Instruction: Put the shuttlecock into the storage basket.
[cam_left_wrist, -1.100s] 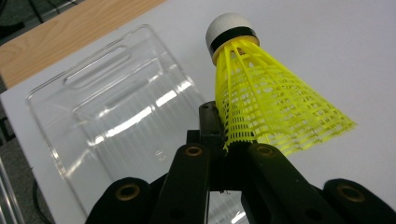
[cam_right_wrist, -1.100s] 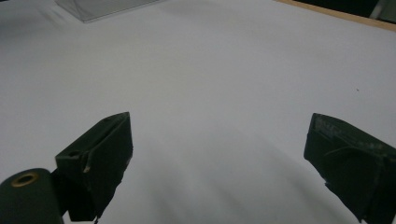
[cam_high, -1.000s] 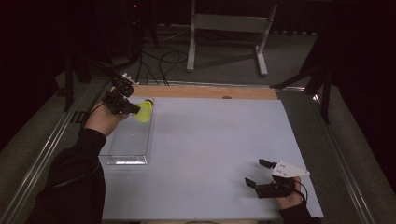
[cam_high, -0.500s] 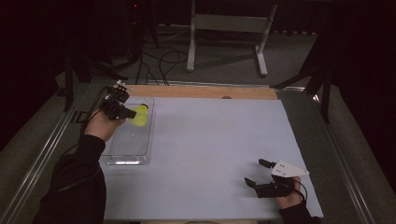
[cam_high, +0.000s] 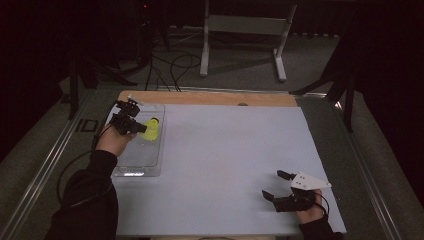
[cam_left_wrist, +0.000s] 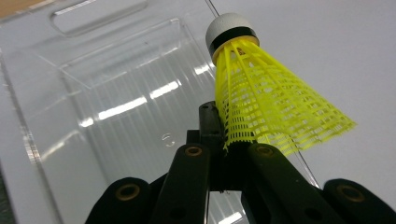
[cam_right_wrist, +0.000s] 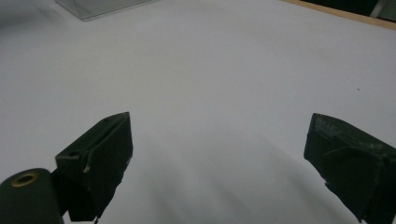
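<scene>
My left gripper (cam_high: 134, 124) is squeezed tight on the birdie (cam_high: 150, 129). The birdie is yellow, with a net skirt and a white tip with a black band. My jaws pinch the edge of the skirt, near its wide end. In the left gripper view the birdie (cam_left_wrist: 261, 105) points up and away from me, tip first, a bit tilted.

I hold the birdie above the tray (cam_high: 131, 167). The tray is see-through and sits at the left side of the table (cam_high: 230, 150). In the left gripper view the tray (cam_left_wrist: 93, 93) is under my jaws, and it has a handle slot at its far end. The birdie hangs over the tray's far right part, near the rim. I cannot tell if it touches the tray.

My right gripper (cam_high: 280, 187) is far from the tray, near the front right corner of the table. Its jaws are wide apart with nothing in them. In the right gripper view the right gripper (cam_right_wrist: 219, 158) hangs just over the bare white top.
</scene>
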